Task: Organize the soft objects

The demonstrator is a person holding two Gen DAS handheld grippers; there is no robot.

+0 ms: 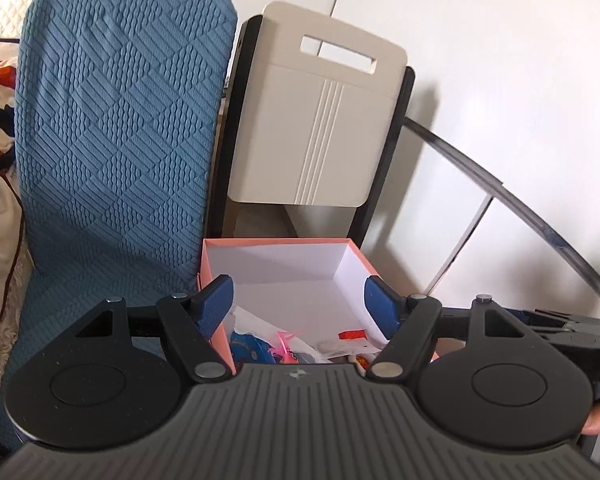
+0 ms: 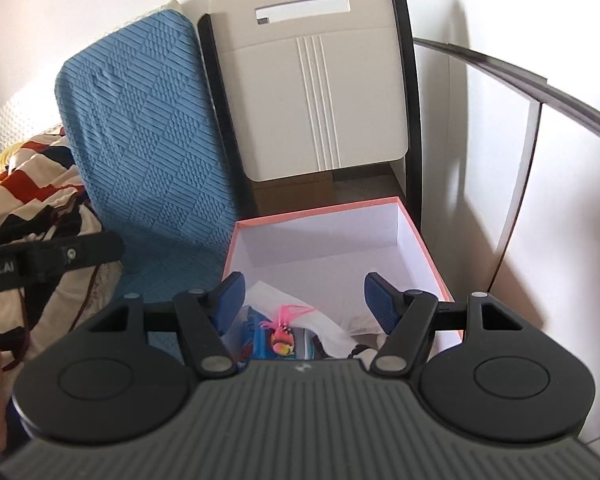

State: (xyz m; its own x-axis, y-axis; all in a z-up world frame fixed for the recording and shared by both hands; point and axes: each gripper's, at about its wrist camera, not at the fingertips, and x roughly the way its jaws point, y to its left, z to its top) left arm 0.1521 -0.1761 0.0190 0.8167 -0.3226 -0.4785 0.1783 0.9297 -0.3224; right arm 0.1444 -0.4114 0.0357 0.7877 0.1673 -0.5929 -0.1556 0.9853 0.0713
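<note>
A pink box with a white inside stands open on the floor beside a blue sofa arm. Soft things lie in its near part: a blue toy, a pink and yellow toy and white cloth or paper. The far part of the box shows bare white floor. My left gripper is open and empty above the near end of the box. My right gripper is open and empty above the same end. The near rim of the box is hidden by both grippers.
A blue textured sofa cushion stands left of the box. A folded beige chair with a black frame leans behind it. A patterned blanket lies at far left. A white wall and a curved dark rail are on the right.
</note>
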